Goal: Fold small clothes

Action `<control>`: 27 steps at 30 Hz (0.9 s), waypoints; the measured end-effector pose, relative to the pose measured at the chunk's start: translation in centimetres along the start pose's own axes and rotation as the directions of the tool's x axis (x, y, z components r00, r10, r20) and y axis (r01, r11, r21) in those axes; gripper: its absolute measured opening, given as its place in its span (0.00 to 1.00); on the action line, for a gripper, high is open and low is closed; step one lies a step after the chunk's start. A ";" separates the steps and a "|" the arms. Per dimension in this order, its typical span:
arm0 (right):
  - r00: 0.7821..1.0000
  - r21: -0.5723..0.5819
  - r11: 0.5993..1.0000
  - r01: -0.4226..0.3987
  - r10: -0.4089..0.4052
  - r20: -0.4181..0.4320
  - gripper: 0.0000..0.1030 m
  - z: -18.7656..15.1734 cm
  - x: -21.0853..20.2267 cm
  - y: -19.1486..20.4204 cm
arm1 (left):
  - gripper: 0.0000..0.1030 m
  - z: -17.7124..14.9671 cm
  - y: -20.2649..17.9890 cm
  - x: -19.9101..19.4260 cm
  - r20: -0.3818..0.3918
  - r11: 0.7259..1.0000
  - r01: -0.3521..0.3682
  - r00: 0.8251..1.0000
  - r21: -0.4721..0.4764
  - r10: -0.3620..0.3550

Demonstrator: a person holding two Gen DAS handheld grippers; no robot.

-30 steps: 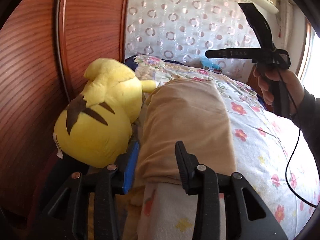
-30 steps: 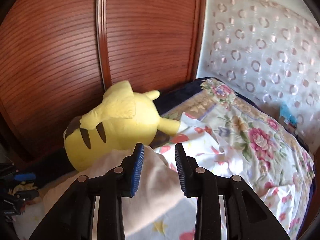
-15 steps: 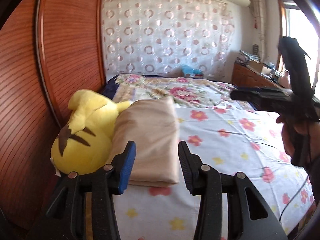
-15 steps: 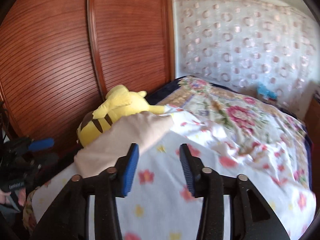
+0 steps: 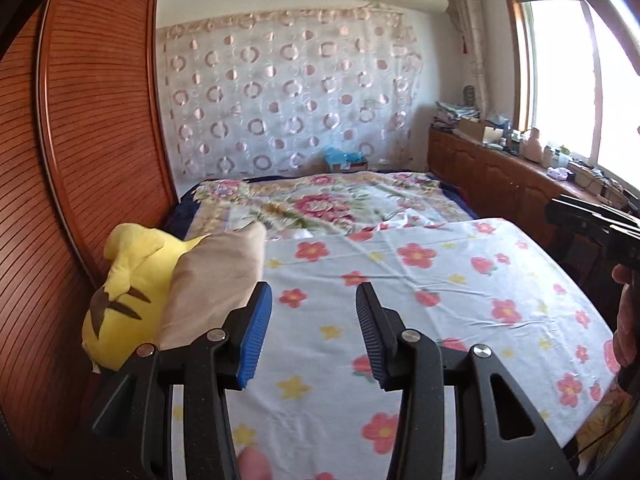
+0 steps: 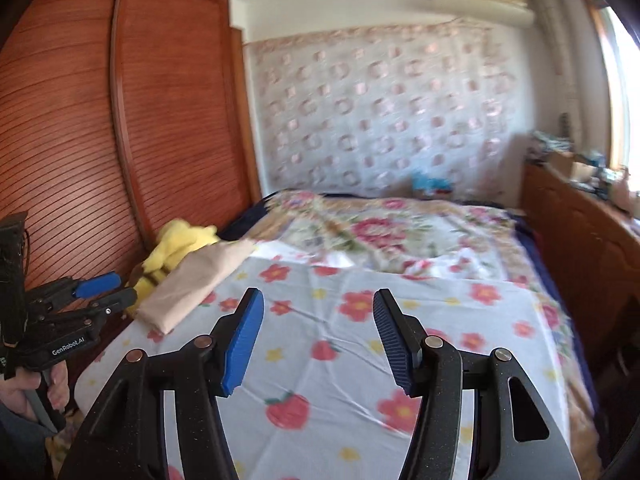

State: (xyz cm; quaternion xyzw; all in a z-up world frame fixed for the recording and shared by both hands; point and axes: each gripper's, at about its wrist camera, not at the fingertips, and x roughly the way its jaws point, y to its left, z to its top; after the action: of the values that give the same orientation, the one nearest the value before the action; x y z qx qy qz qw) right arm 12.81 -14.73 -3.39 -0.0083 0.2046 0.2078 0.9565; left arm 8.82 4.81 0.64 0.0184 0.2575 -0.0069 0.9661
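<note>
Left gripper (image 5: 314, 334): jaws spread wide with nothing between them, low centre of its own view; its near end is cut off by the bottom edge.
Right gripper (image 6: 318, 336): jaws likewise wide and bare — the whole right wrist view is motion-blurred.
Folded beige garment (image 5: 216, 280): lies at the left edge of the flowered sheet (image 5: 420, 280), leaning against the yellow plush toy (image 5: 128, 288); its near end is hidden behind the left finger.
Wooden wardrobe (image 6: 120, 140): fills the left of frame — base hidden.
</note>
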 end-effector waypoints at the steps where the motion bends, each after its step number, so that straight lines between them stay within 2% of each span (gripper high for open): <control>1: 1.000 0.005 1.000 0.019 -0.020 0.006 0.57 -0.2 -0.8 0.1 | 0.43 0.3 -0.6 -0.4 0.008 1.000 0.008 1.000 0.000 -0.008; 6: 0.995 0.044 0.995 0.090 -0.092 0.039 0.57 -1.7 -5.2 1.0 | 0.43 1.3 -2.5 -2.0 0.044 0.998 0.067 0.997 -0.010 -0.066; 11: 0.989 0.058 0.990 0.128 -0.132 0.067 0.57 -2.9 -7.2 3.3 | 0.44 2.2 -3.9 -3.6 0.086 0.999 0.048 0.995 -0.006 -0.047; 21: 0.987 0.065 0.988 0.138 -0.143 0.080 0.57 -4.5 -7.6 4.5 | 0.44 2.7 -4.0 -4.2 0.095 0.999 0.052 0.994 -0.016 -0.050; 27: 0.984 0.072 0.986 0.151 -0.157 0.085 0.57 -3.6 -6.9 3.0 | 0.44 2.7 -4.0 -4.4 0.099 0.999 0.047 0.994 -0.015 -0.045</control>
State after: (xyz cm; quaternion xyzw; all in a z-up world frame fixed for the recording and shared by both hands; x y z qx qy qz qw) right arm 4.42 -15.06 -3.76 0.0164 0.1663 0.1266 0.9778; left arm 6.21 0.75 5.04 0.0035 0.2101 -0.0279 0.9773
